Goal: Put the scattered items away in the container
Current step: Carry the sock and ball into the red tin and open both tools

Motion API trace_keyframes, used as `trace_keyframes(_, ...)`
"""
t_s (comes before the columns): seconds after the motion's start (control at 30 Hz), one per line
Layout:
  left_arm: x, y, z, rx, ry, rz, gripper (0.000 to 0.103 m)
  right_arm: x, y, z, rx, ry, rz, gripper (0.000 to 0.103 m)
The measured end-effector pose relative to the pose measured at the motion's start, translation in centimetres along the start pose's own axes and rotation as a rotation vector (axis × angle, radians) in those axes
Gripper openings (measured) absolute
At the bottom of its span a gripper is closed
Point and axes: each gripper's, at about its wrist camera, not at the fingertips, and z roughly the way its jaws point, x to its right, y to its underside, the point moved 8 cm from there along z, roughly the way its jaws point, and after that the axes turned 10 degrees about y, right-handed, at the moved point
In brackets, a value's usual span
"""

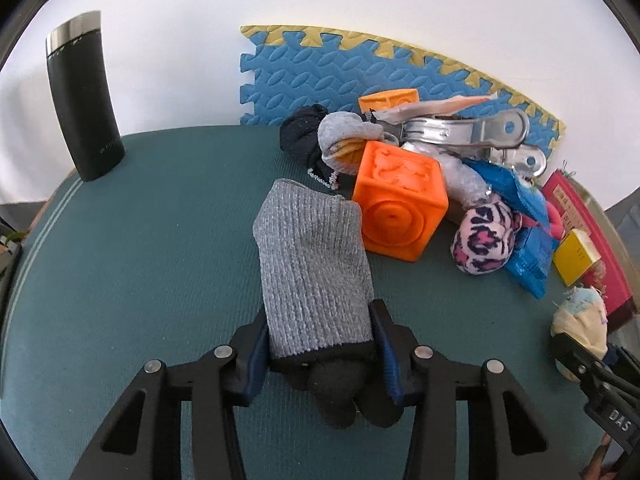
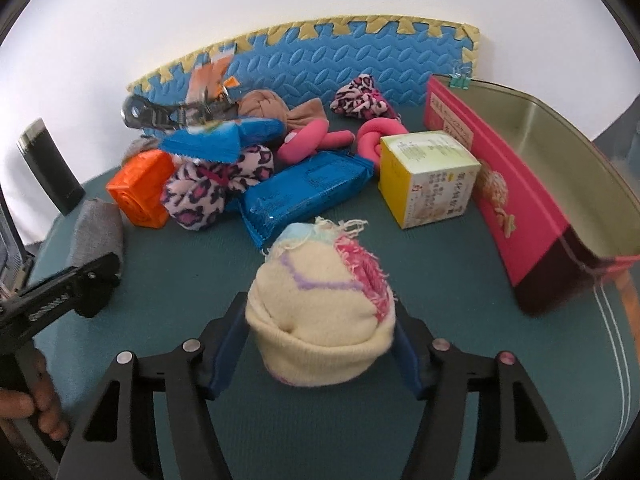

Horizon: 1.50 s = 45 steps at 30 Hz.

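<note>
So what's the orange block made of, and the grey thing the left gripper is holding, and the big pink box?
The orange block looks like soft matte rubber or plastic, with moulded raised shapes. The grey sock in the left gripper is ribbed knit fabric with a black cuff. The pink box seems to be a metal tin: printed outside, dull shiny inside.

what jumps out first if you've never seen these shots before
Each gripper is clamped on rolled socks: the left gripper on a grey sock, the right gripper on a cream sock with pink and purple trim. Behind them a bright heap crowds the green mat, led by an orange block. At the right stands the empty pink tin, open.
</note>
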Motion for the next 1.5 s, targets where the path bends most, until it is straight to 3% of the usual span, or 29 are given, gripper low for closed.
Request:
trace_keyframes(0.17,-0.9,0.8,-2.0,0.009,0.013,-0.02,0.043,1.8,-1.9,-3.6,0.107,0.023,0.048,0.068)
trace_keyframes(0.37,-0.8,2.1,-3.6,0.006,0.003,-0.012,0.043,7.3,-4.5,-6.5,0.206,0.136,0.161,0.068)
trace_keyframes(0.7,2.0,1.8,-6.1,0.045,0.059,0.033,0.043,15.5,-6.5,-4.9,0.178,0.3,0.261,0.07)
trace_keyframes(0.83,3.4,1.7,-6.2,0.057,0.077,0.058,0.043,16.5,-7.3,-4.1,0.159,0.308,0.26,0.071)
trace_keyframes(1.1,5.6,2.5,-5.9,0.046,0.1,0.1,0.043,16.6,-6.7,-6.5,0.213,0.294,0.292,0.078)
trace_keyframes(1.5,11.4,2.7,-5.7,0.016,0.185,0.199,0.043,17.8,-3.0,-7.8,0.199,0.283,0.344,0.078)
